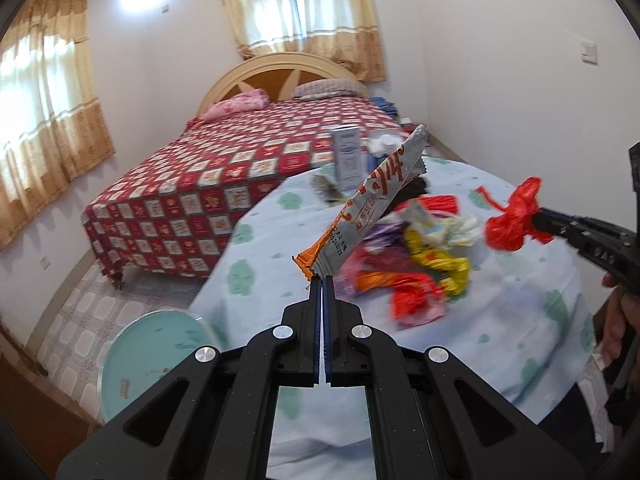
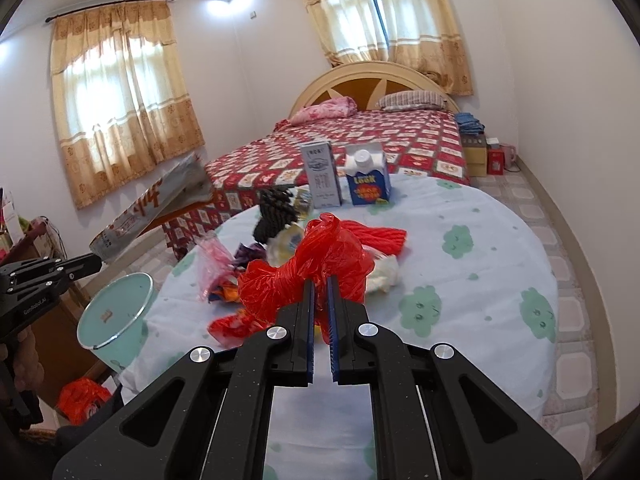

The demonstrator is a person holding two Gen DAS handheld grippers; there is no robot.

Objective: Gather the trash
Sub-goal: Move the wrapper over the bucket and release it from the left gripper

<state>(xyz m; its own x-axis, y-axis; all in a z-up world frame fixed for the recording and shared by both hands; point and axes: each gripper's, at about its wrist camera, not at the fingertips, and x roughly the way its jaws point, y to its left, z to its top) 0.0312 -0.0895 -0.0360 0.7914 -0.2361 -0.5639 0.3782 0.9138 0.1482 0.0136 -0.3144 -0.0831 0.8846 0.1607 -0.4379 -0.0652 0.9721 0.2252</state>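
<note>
My left gripper [image 1: 322, 277] is shut on the end of a long silver and orange snack wrapper [image 1: 372, 200], held up above the table; it also shows in the right wrist view [image 2: 152, 204]. My right gripper [image 2: 320, 280] is shut on a crumpled red plastic bag [image 2: 316, 264], lifted above the trash pile; the bag also shows in the left wrist view [image 1: 512, 220]. A pile of coloured wrappers [image 1: 404, 276] lies on the round table [image 2: 480, 280]. A teal trash bin [image 2: 114, 316] stands at the table's left edge, also seen in the left wrist view [image 1: 156, 356].
A grey carton [image 2: 322, 174], a blue and white carton [image 2: 368, 178] and a black item [image 2: 274, 214] stand at the table's far side. A bed [image 2: 360, 148] lies beyond. An orange bag [image 2: 82, 398] sits on the floor by a wooden cabinet [image 2: 44, 320].
</note>
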